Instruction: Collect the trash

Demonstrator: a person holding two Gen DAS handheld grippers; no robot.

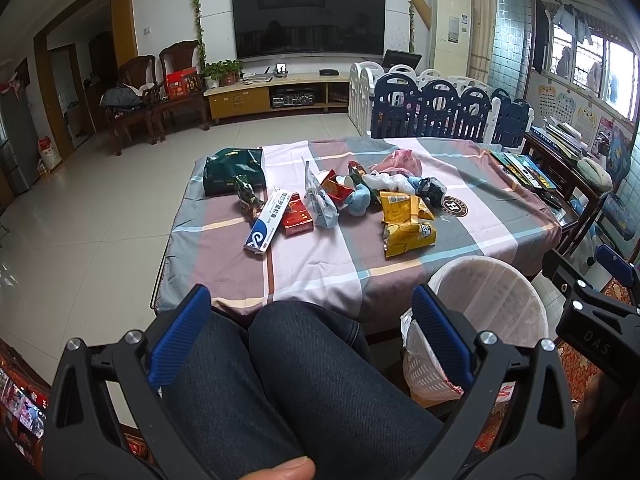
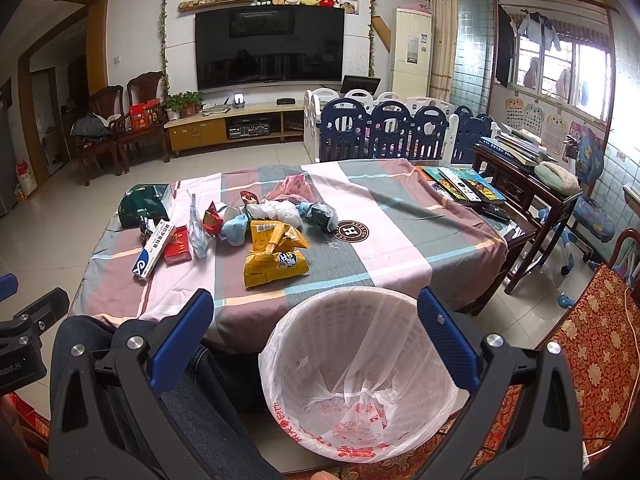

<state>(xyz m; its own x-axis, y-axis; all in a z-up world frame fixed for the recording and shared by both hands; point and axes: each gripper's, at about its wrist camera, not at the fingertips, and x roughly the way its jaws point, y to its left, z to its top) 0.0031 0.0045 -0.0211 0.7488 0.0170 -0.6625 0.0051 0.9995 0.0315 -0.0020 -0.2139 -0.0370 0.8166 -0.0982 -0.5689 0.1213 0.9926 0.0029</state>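
Trash lies in a pile on the checked tablecloth: yellow snack bags, a red box, a white and blue tube box, a clear bag, a dark green bag, and crumpled wrappers. A white bin with a plastic liner stands at the near table edge. My left gripper is open and empty over the person's knees. My right gripper is open and empty above the bin.
Books lie at the table's right edge, beside a dark wooden side table. A red patterned chair is at the right. A blue and white playpen fence stands behind the table. Tiled floor lies to the left.
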